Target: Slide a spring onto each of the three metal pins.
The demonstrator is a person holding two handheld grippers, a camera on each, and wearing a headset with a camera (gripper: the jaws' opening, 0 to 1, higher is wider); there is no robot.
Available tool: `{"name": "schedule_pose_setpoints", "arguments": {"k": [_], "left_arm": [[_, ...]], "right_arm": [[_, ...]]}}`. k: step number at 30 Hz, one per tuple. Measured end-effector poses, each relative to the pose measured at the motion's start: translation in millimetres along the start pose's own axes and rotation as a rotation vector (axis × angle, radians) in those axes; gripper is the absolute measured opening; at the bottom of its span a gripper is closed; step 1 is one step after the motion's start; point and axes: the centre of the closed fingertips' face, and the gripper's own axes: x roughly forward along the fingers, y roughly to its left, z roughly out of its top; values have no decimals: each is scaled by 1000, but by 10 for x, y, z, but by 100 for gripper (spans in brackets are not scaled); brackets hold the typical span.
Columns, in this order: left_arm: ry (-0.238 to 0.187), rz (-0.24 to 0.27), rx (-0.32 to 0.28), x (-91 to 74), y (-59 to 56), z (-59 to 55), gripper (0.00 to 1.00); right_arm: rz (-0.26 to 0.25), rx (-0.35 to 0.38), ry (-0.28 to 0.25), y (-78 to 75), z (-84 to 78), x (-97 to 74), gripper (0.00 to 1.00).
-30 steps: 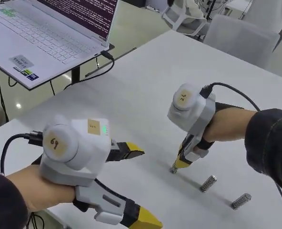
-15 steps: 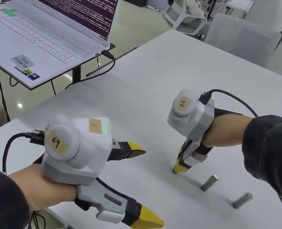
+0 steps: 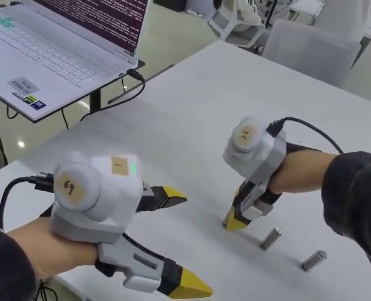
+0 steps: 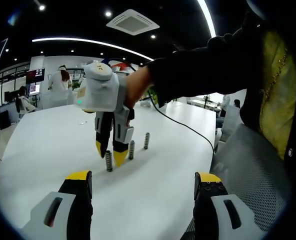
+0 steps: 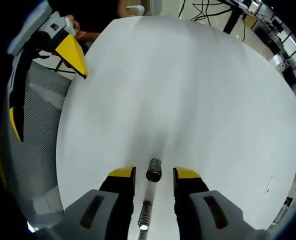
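Three coiled springs stand upright in a row on the white table: the nearest, a middle one and the far one. My right gripper points down at the nearest spring. In the right gripper view that spring appears end-on between the yellow tips of the right gripper, with a small gap on each side. In the left gripper view, the spring stands between those tips. My left gripper hangs wide open with nothing in it, low at the table's front.
An open laptop sits on a stand at the upper left, its cable trailing onto the table. White chairs stand beyond the far edge. Another spring shows lower between the right gripper's fingers.
The right gripper has sunk a little so its tips now straddle the nearest spring. The left gripper has held its place. The camera has shifted slightly.
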Motion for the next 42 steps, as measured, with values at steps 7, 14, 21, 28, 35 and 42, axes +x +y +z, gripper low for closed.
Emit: {"name": "schedule_pose_setpoints", "arguments": {"k": [7, 14, 21, 28, 35, 42], "left_arm": [[3, 4, 2, -9, 10, 26, 81], [0, 10, 1, -29, 25, 73, 81], [8, 8, 6, -28, 6, 104, 81], [17, 4, 13, -16, -8, 150, 81], [19, 3, 16, -10, -30, 195, 81], [18, 1, 22, -9, -66, 241, 81]], "right_arm": [[-14, 46, -77, 10, -14, -128, 37], [-52, 82, -174, 33, 18, -272, 39], [-123, 117, -276, 34, -3, -445, 41], [-187, 167, -384, 66, -52, -711, 42], [-248, 216, -473, 130, -152, -978, 43], [-321, 254, -570, 250, -246, -1281, 43]]}}
